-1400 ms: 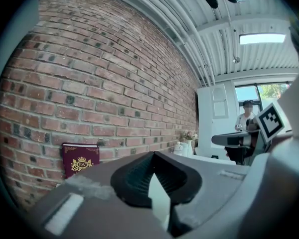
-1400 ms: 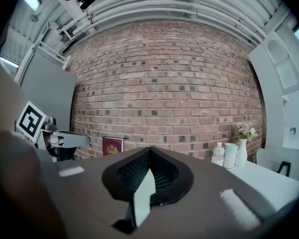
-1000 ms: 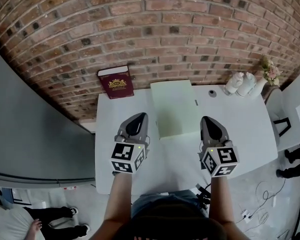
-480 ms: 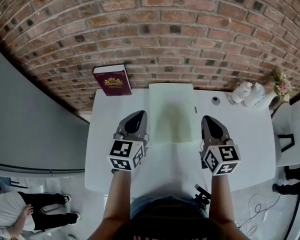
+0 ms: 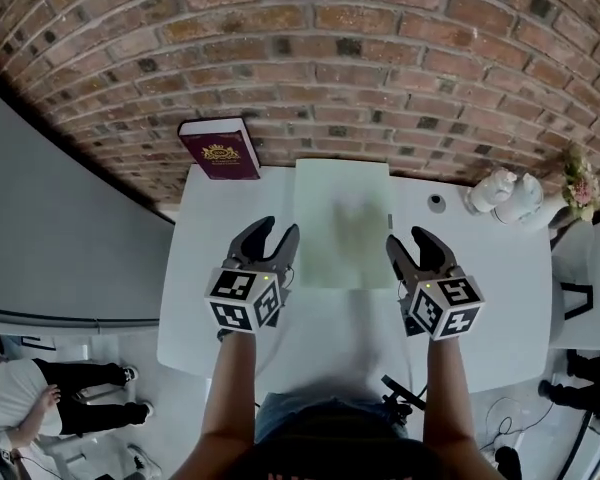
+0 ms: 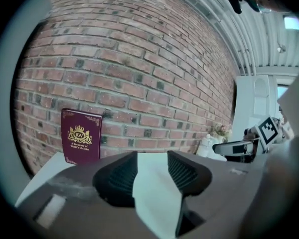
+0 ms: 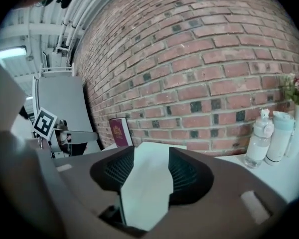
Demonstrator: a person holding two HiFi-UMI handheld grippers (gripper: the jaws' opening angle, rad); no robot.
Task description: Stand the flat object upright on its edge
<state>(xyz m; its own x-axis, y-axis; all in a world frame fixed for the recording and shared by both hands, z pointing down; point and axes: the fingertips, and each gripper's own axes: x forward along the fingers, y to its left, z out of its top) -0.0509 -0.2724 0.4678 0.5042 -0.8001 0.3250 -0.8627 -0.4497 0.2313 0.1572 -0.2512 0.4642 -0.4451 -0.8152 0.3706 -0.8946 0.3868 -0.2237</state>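
Observation:
A pale green flat board (image 5: 342, 223) lies flat on the white table (image 5: 220, 298), its far edge near the brick wall. My left gripper (image 5: 278, 230) hovers just off the board's near-left corner, and my right gripper (image 5: 408, 240) is off its near-right corner. The jaws of both have just been opening and now stand apart with nothing between them. In the left gripper view the left gripper (image 6: 150, 158) shows only pale surface through its gap. The right gripper (image 7: 150, 153) shows the same in the right gripper view.
A maroon book (image 5: 220, 148) stands upright against the brick wall at the table's far-left corner. Two white bottles (image 5: 495, 190) and a vase of flowers (image 5: 578, 183) sit at the far right, with a small dark object (image 5: 436, 203) beside them. A person (image 5: 20, 408) stands on the floor at lower left.
Both grippers went from shut to open. Both hands moved forward and lower, closing in on the near corners of the pale green board.

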